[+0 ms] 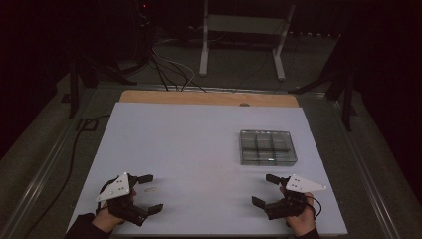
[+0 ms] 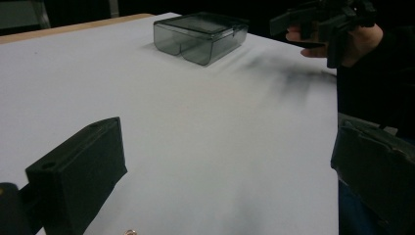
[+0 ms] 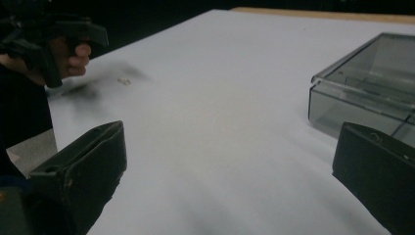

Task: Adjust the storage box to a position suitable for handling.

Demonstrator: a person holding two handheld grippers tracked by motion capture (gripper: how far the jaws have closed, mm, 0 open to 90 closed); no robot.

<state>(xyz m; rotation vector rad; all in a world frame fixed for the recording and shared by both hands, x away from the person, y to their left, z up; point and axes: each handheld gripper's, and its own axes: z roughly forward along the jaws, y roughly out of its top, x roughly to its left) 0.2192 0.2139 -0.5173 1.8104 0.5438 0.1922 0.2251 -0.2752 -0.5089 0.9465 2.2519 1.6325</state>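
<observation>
1. The counter [image 1: 199, 144] is lying under a white sheet, with a strip of bare wood showing along its far edge and dark floor around it.
2. A clear, smoky plastic compartment box [image 1: 267, 147] is sitting flat on the right half of the counter, towards the far side. Its lid is down and inner dividers are showing through the top. From the left gripper view the same box [image 2: 200, 36] is standing far off at the top; from the right gripper view it [image 3: 367, 83] is standing close by, just beyond the right jaw.
3. The left hand-held gripper [image 1: 148, 192] is hovering near the front left corner of the counter, in the person's left hand. Its jaws are standing wide apart with nothing between them, and its grey three-cornered plate is facing up.
4. The right hand-held gripper [image 1: 264, 190] is hovering near the front right, on the near side of the compartment box and apart from it. Its jaws are also gaping wide and gripping nothing.
5. A tiny pale object [image 1: 149, 189], too small to identify, is lying on the white sheet in the gap between the left hand-held gripper's jaws, untouched. It is well apart from the box. The right gripper view is showing it [image 3: 124, 80] beside the left hand.
</observation>
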